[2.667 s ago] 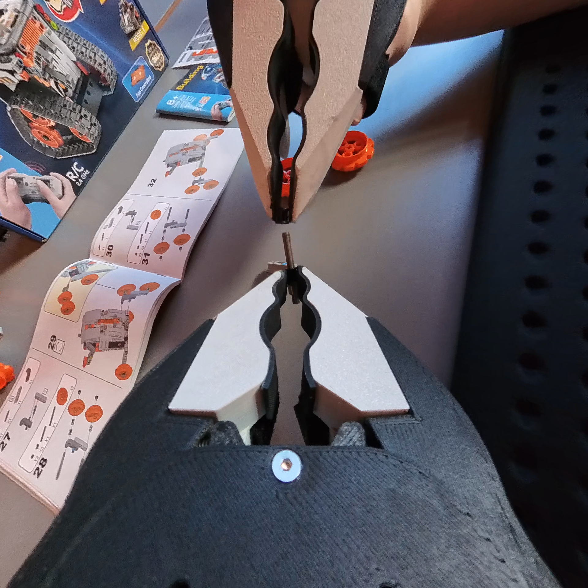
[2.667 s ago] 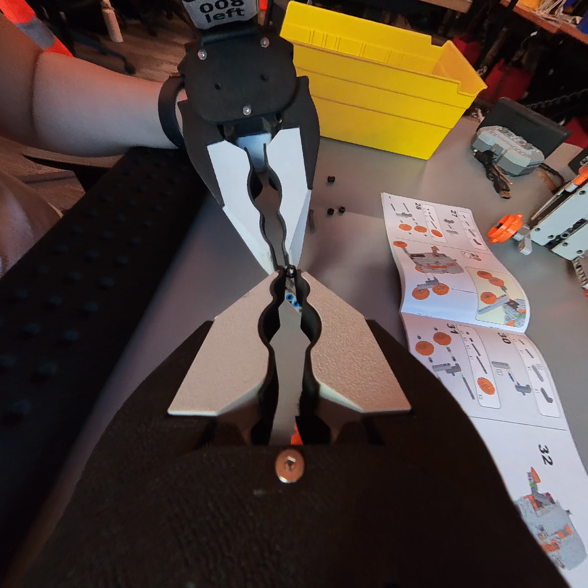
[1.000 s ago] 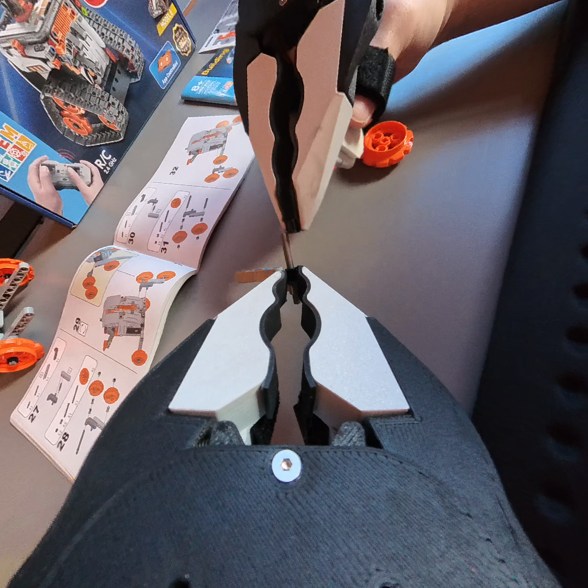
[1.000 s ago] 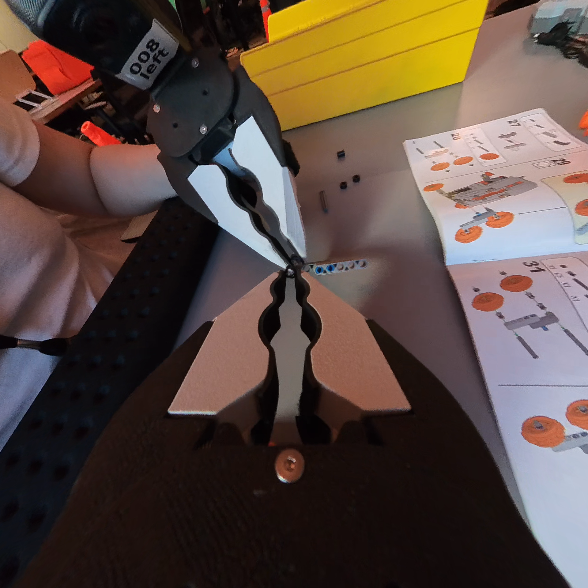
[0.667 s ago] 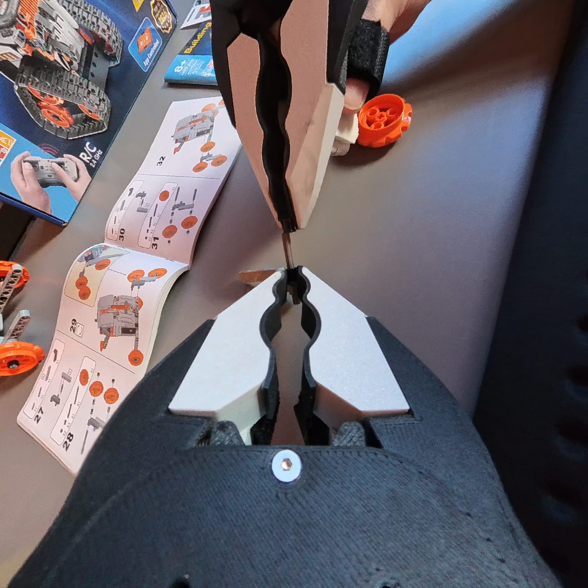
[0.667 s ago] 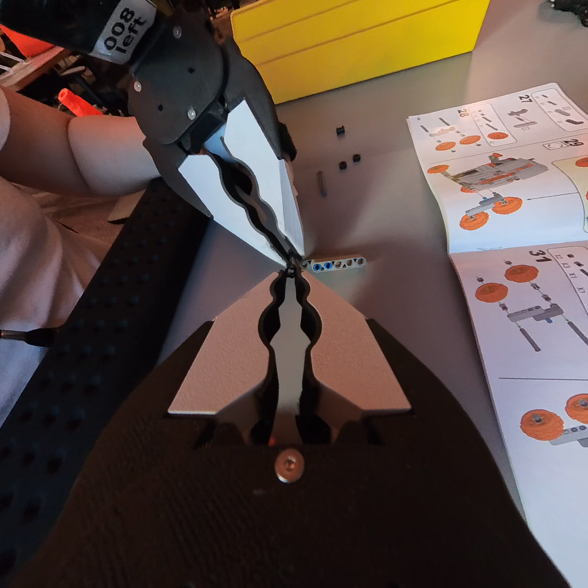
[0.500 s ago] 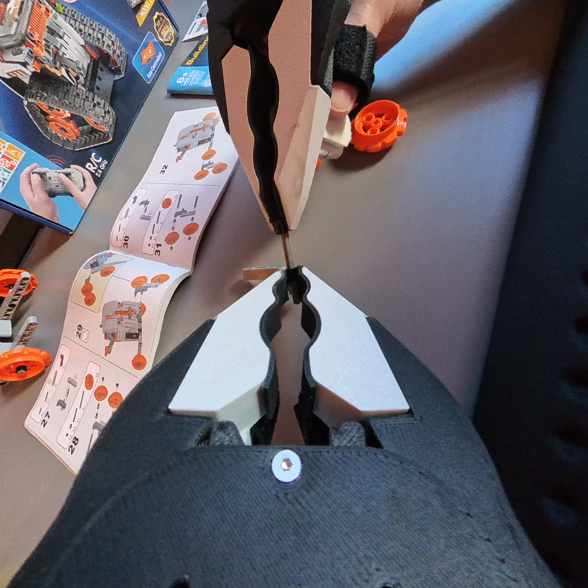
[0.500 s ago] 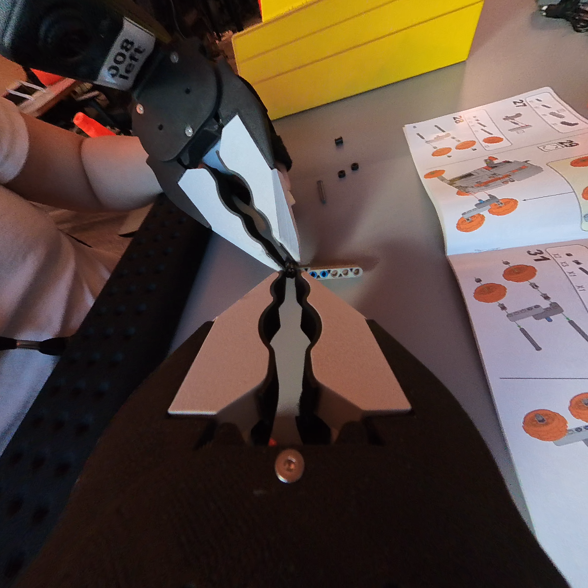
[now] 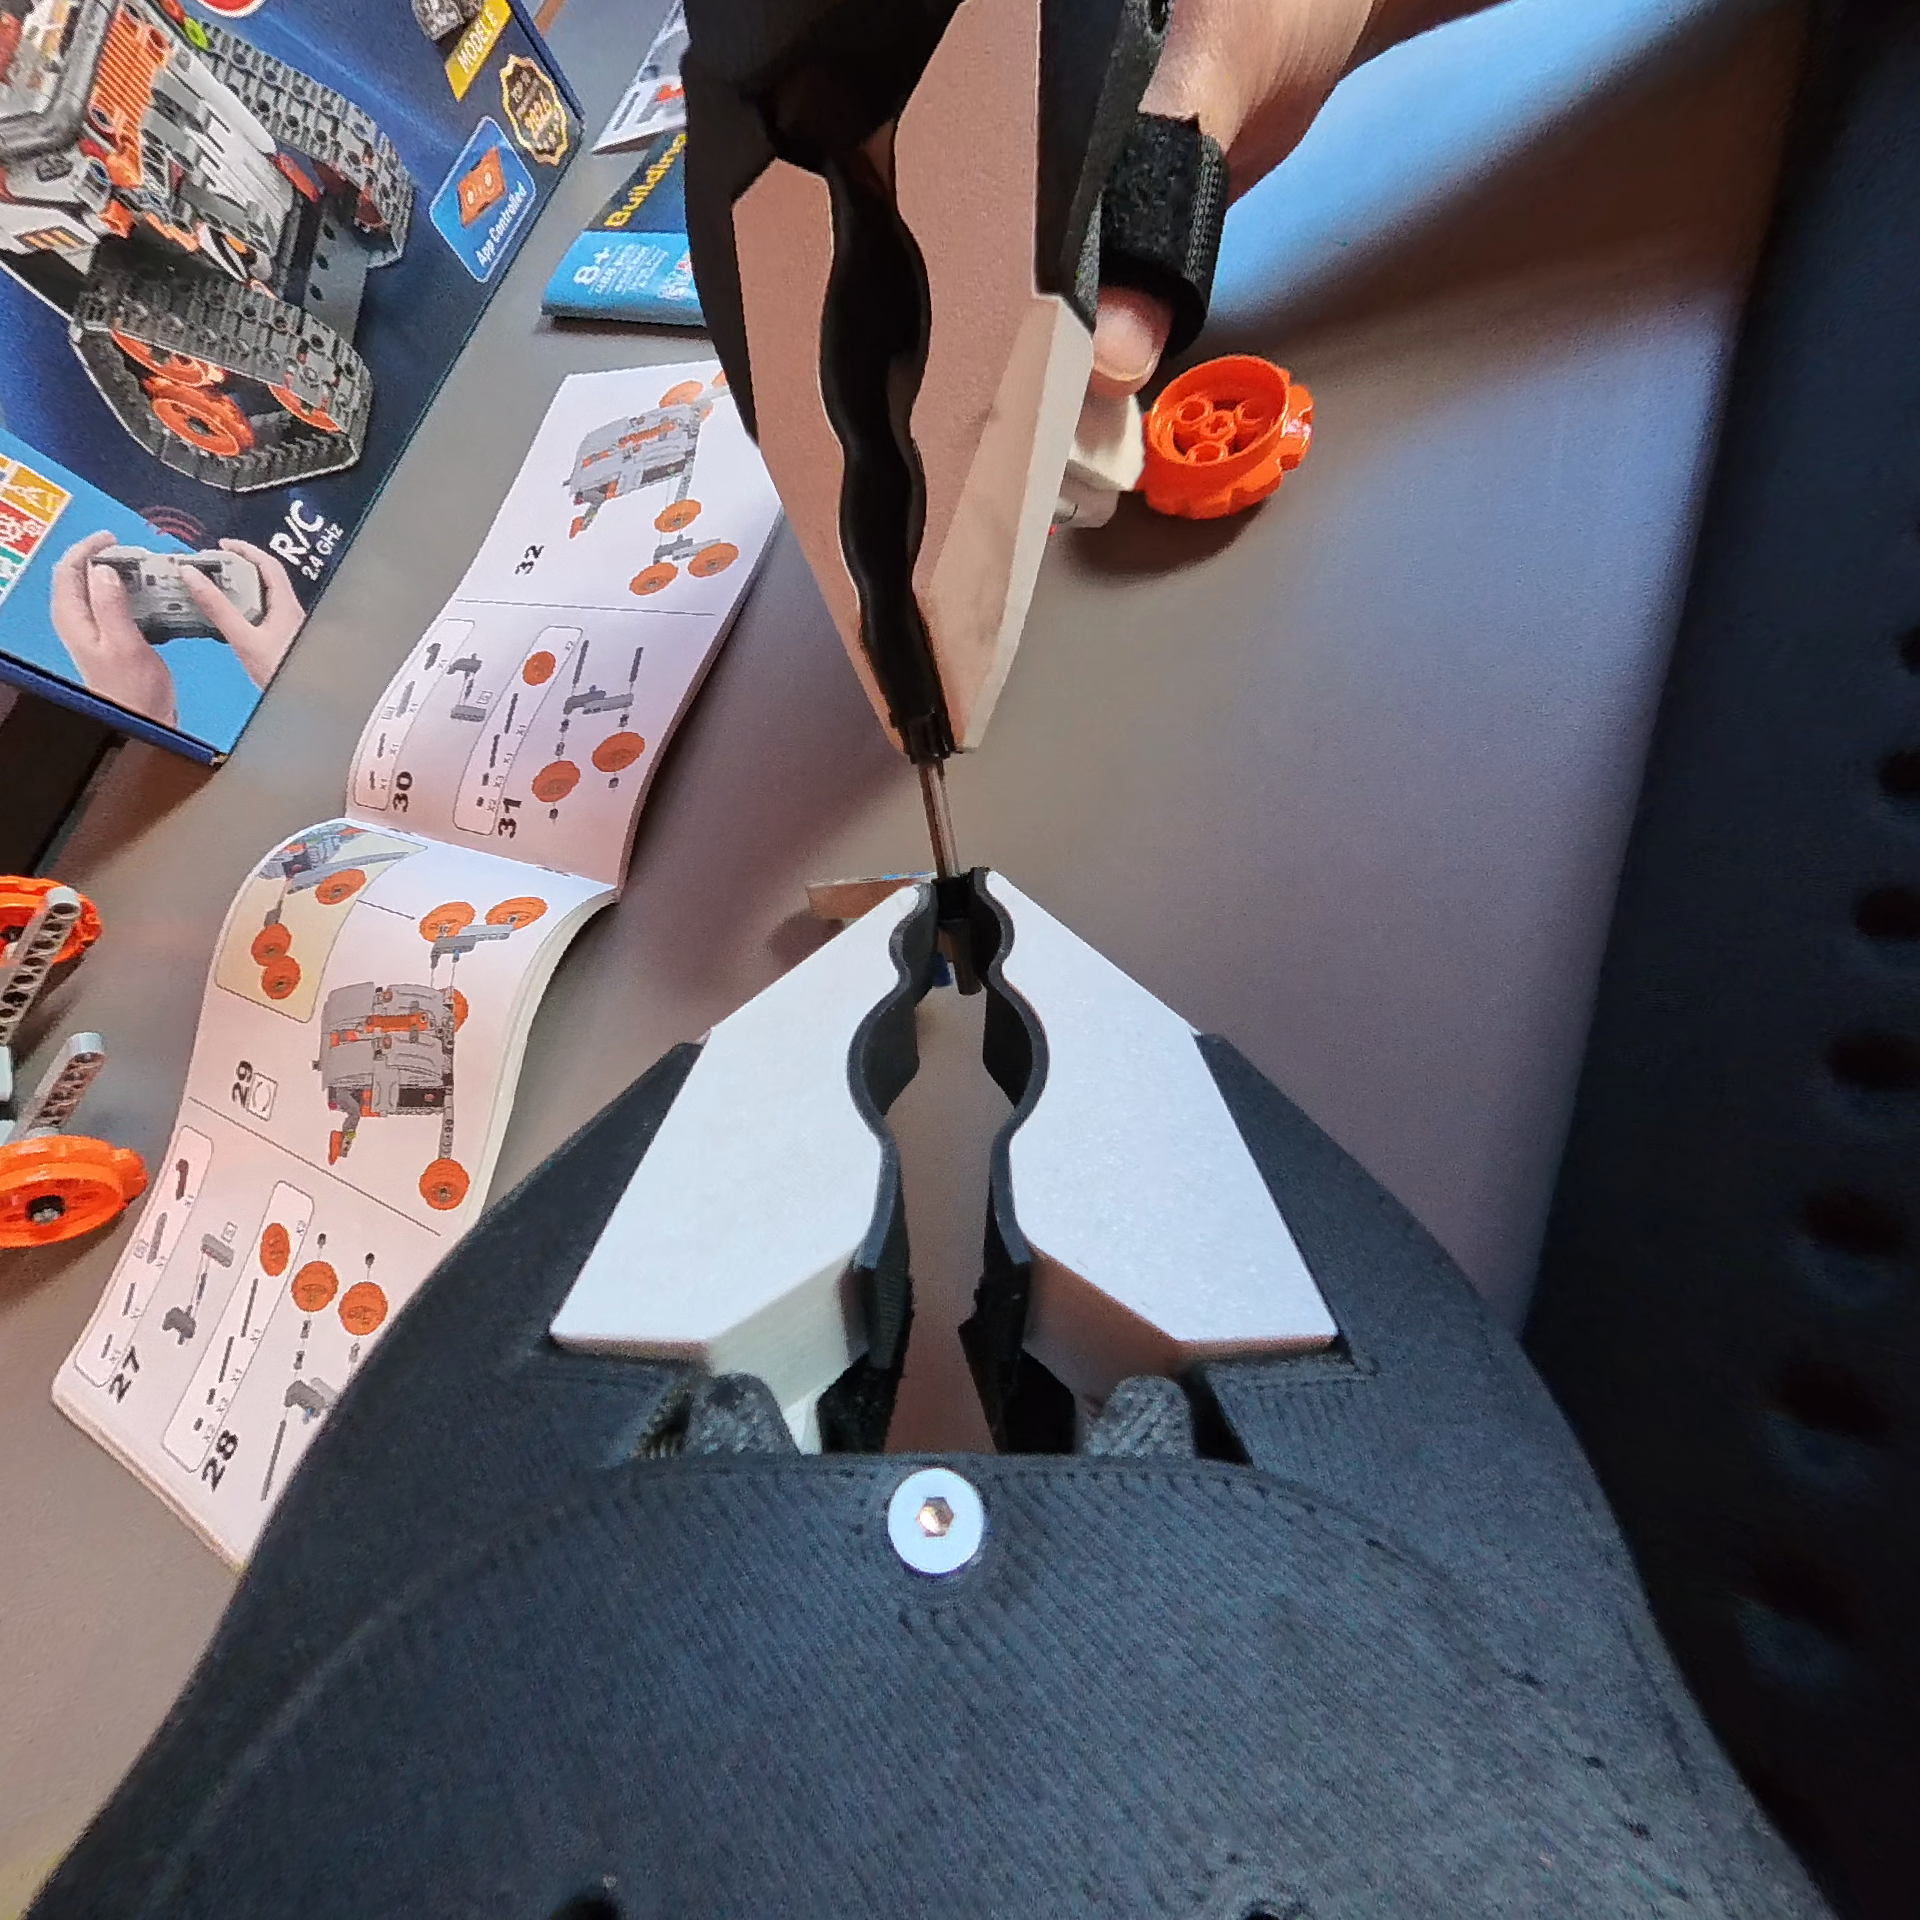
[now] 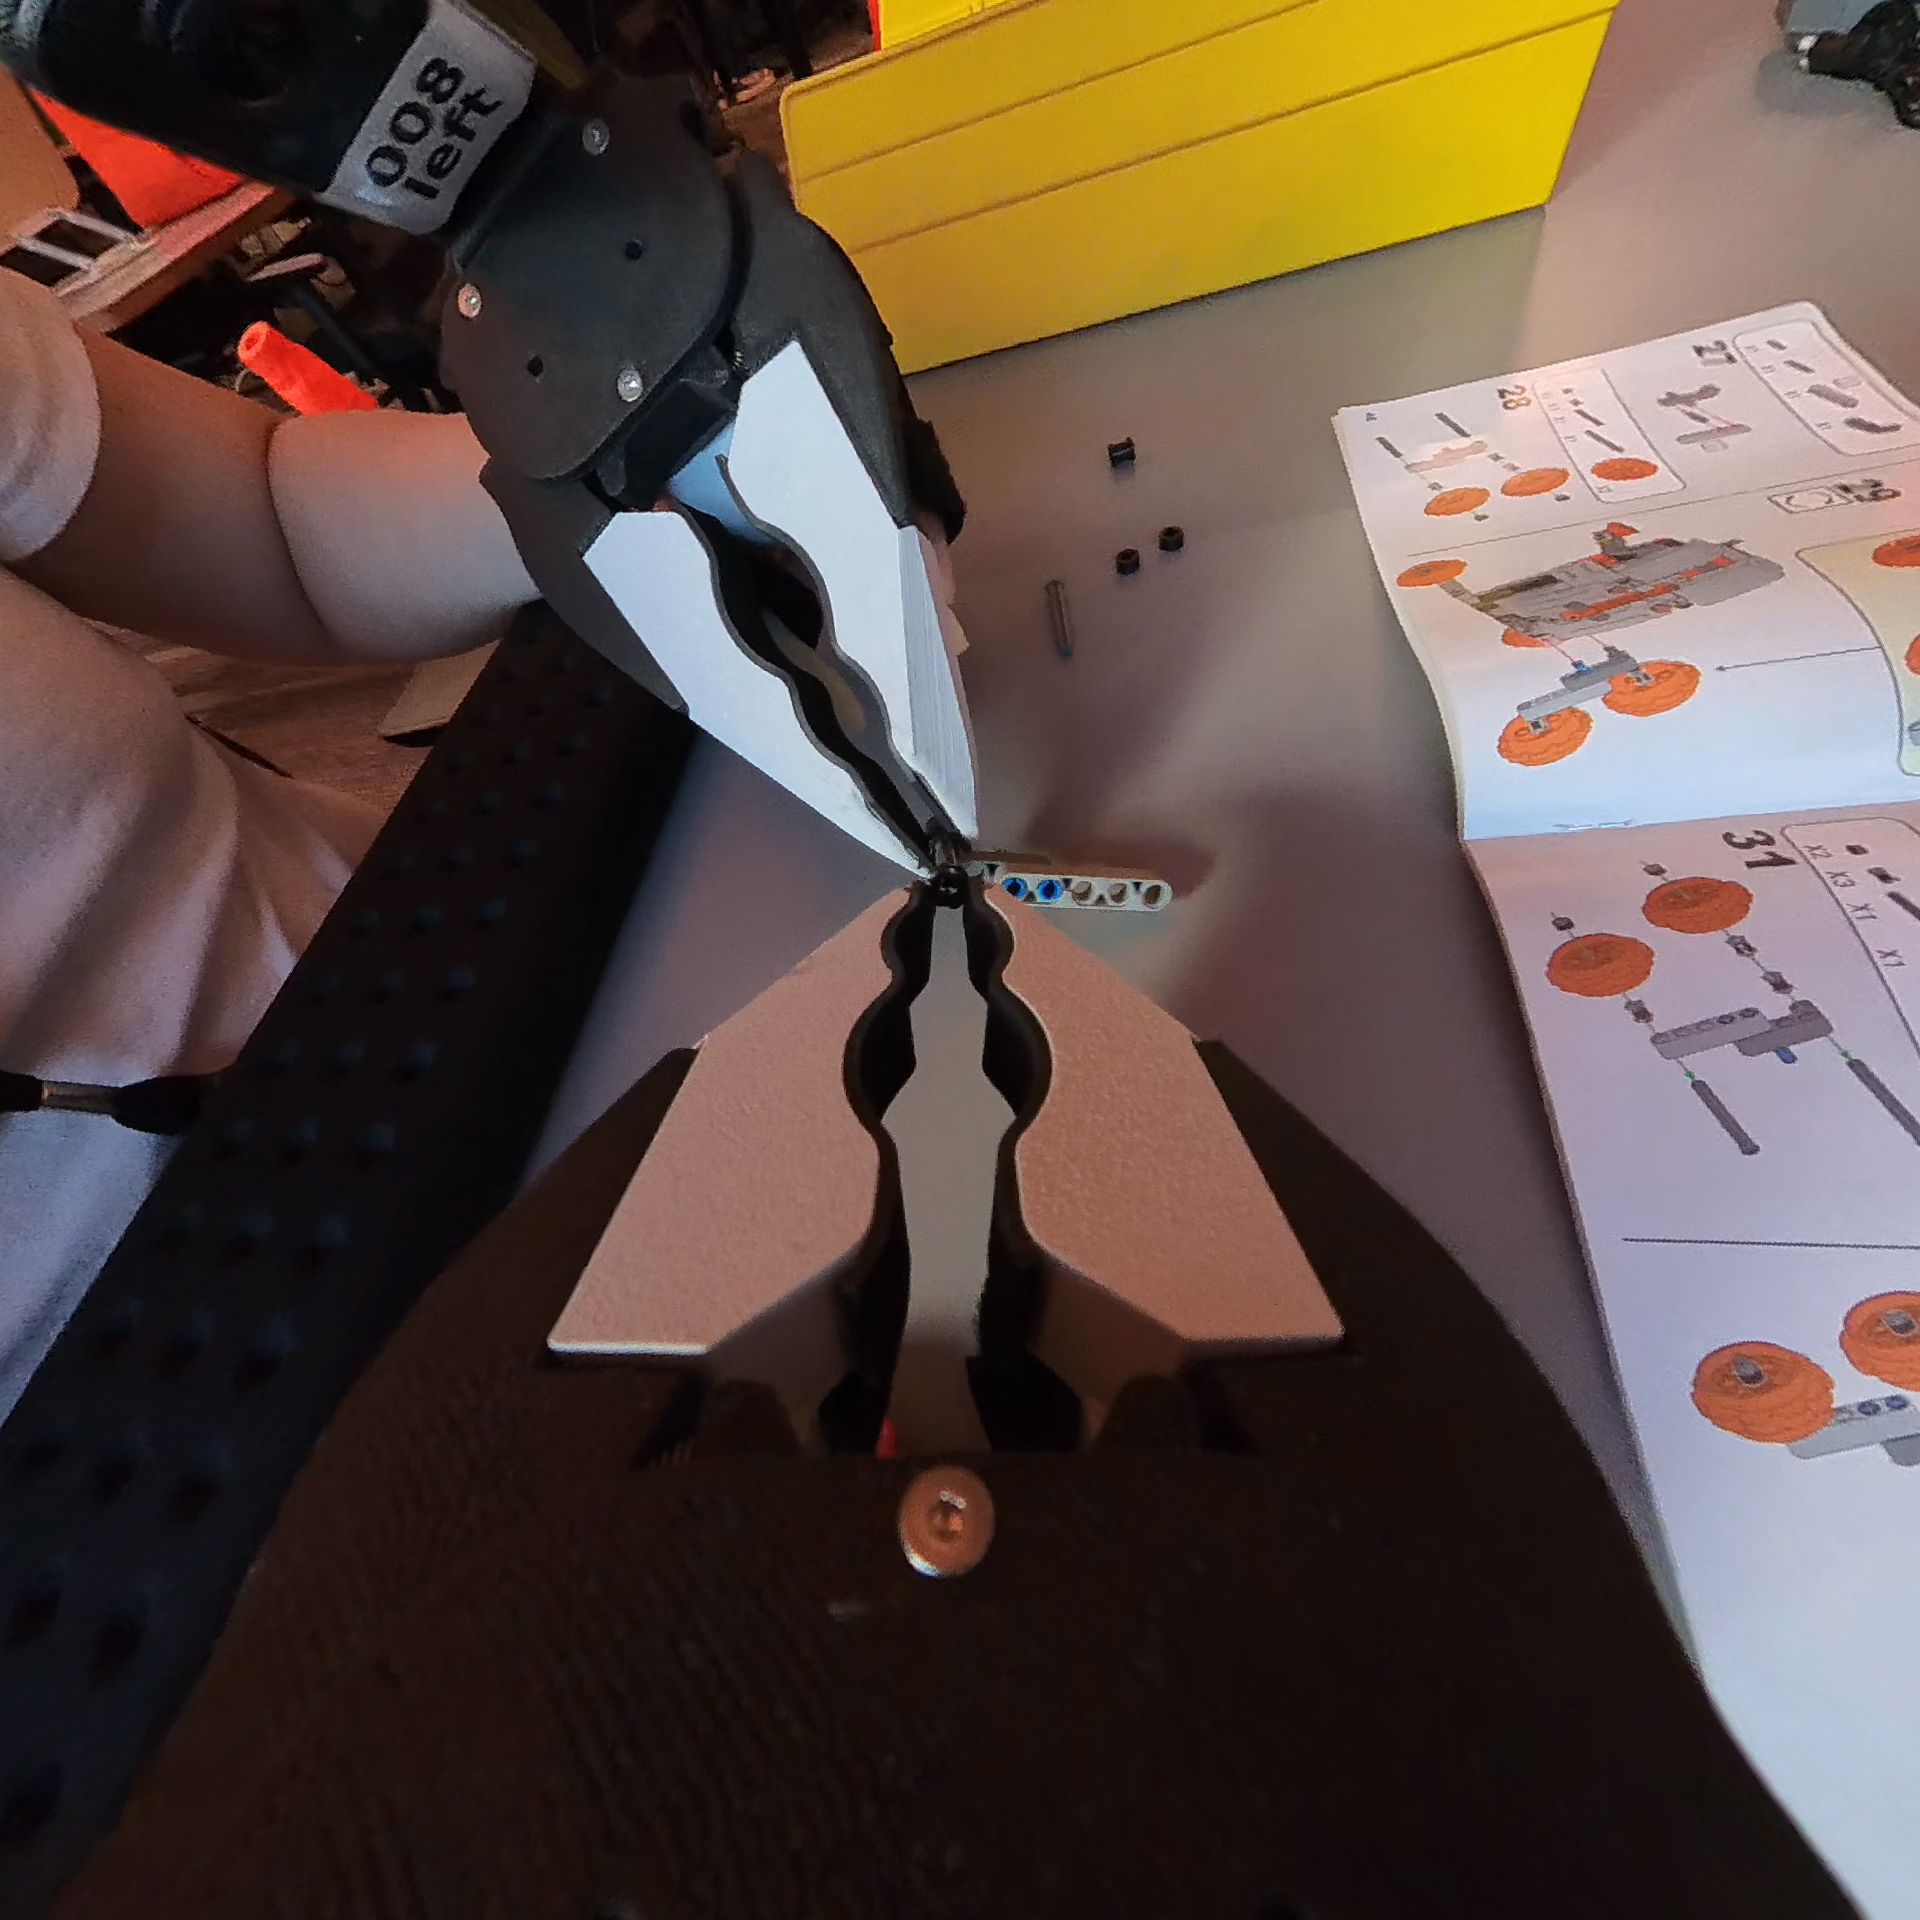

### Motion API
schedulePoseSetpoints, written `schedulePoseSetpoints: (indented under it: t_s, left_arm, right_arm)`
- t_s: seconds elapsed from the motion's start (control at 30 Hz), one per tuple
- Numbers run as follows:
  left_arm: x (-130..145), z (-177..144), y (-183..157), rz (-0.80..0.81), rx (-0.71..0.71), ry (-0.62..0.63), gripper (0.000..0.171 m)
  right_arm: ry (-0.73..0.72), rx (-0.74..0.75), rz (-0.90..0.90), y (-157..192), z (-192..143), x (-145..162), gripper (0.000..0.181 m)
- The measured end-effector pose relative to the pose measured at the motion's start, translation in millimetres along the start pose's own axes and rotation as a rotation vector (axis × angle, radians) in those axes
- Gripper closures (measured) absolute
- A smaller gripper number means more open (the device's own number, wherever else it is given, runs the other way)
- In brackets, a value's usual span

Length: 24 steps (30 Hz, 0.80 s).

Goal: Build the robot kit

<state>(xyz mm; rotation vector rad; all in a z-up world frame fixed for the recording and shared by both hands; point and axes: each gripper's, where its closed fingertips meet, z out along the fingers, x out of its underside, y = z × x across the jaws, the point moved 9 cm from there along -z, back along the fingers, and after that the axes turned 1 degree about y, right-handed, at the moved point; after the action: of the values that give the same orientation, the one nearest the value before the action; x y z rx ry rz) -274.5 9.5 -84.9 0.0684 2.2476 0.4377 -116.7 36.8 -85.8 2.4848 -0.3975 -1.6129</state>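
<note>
Orange wheels (image 9: 62,1195) lie at the left edge of the left wrist view, beside an open booklet (image 9: 416,987) spread flat with its pages facing up, so its diagrams can be read while we work. Above it, in the upper left of the frame, sits a blue box (image 9: 208,312).

At the centre our left gripper (image 9: 956,904) is clenched on a thin grey axle (image 9: 943,821), pinching its lower end so the rod points straight away from the tips. Our right gripper (image 9: 925,732) comes down from the top of the frame, also clamped shut, on what looks like a small black bush at the axle's far end; the two tips nearly meet, lined up along the rod.

Just behind the tips a pale holed beam (image 10: 1081,891) lies on the grey table (image 9: 1351,831). Further right an orange hub (image 9: 1221,436) rests in the upper right. In the right wrist view a yellow bin (image 10: 1195,156) stands at the top.
</note>
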Motion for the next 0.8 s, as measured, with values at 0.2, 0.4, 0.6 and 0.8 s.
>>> schedulePoseSetpoints:
  t_s: [0.2,0.4,0.6,0.8]
  left_arm:
    - [0.4,1.4,-0.4,0.034,-0.046,0.034,0.169]
    - [-1.1,-0.1,1.7,0.049,-0.104,0.046,0.169]
    - [-1.3,-0.2,1.1,0.069,-0.121,0.058,0.169]
    - [-3.3,-1.9,1.1,0.048,-0.096,0.026,0.169]
  right_arm:
    - [-0.01,-0.016,0.168,-5.1,2.4,0.2,0.176]
    - [-0.048,0.006,0.291,-8.8,2.5,-2.4,0.177]
    - [-0.038,0.029,0.271,-6.4,3.5,-4.2,0.176]
    - [-0.057,-0.021,0.193,-7.6,0.5,-3.1,0.176]
